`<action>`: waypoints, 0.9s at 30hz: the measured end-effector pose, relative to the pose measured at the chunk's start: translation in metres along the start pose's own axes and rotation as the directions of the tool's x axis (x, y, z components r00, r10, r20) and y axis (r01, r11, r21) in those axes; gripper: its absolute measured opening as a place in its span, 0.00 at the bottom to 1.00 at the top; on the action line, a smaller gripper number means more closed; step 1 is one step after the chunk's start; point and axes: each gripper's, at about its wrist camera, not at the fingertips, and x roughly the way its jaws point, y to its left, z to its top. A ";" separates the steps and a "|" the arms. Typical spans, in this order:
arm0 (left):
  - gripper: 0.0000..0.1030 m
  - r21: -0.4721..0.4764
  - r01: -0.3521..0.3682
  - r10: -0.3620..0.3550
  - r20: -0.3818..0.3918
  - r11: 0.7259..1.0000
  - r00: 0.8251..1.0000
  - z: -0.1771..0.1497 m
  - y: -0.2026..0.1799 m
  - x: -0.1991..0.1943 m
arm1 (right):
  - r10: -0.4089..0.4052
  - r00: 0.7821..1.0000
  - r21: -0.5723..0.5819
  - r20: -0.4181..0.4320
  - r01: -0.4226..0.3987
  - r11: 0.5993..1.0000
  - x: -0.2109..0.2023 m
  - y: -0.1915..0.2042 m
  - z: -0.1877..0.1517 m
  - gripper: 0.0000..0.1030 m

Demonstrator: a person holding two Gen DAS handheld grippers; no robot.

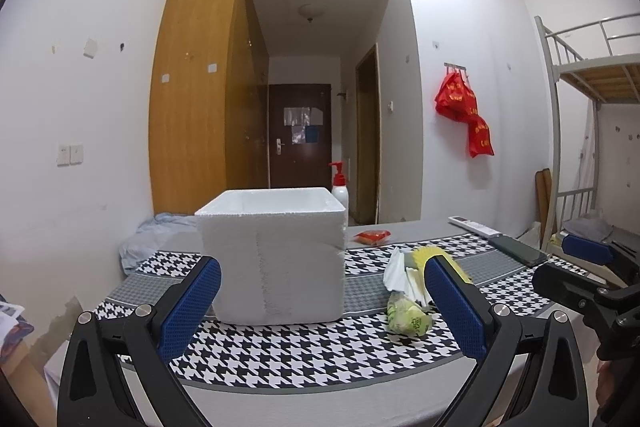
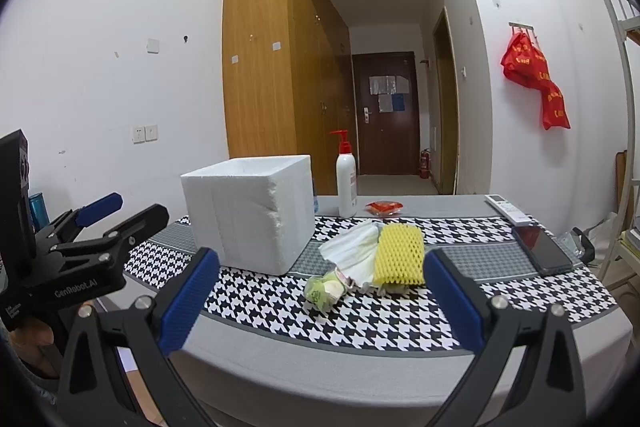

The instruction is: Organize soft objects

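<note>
Both claws, left (image 1: 320, 303) and right (image 2: 320, 291), hang spread wide and empty short of the bench (image 2: 360, 367). The soft pile of tissue (image 2: 352, 247), yellow foam net (image 2: 400, 253) and green wad (image 2: 322, 291) lies just right of the open foam box (image 2: 248, 211). Risks: pinching the tissue may drag the net along, since they overlap, possibly tangled; a left swing could shove the light box; the phone (image 2: 544, 251) lies near.

Foam box (image 2: 248, 215) – rough, matt; yellow foam net (image 2: 400, 255); woven tablecloth (image 2: 360, 319).
</note>
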 end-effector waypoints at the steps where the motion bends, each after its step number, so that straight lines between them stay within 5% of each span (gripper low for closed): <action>1: 0.99 -0.007 0.004 -0.004 -0.003 1.000 1.000 0.000 0.001 0.000 | -0.001 1.000 -0.002 0.000 0.001 1.000 0.000 0.000 0.000 1.00; 12: 0.99 -0.009 0.008 -0.008 0.005 1.000 1.000 0.001 0.002 -0.004 | -0.009 1.000 -0.011 -0.002 0.009 1.000 -0.001 0.000 -0.002 1.00; 16: 0.99 -0.042 0.066 -0.067 -0.023 0.997 0.997 0.000 0.004 0.003 | -0.015 1.000 -0.012 -0.018 0.015 1.000 0.004 -0.002 -0.004 1.00; 27: 0.99 -0.050 0.090 -0.095 -0.100 0.995 0.991 -0.007 0.005 0.038 | -0.018 0.996 0.017 -0.085 0.020 1.000 0.033 -0.016 -0.013 1.00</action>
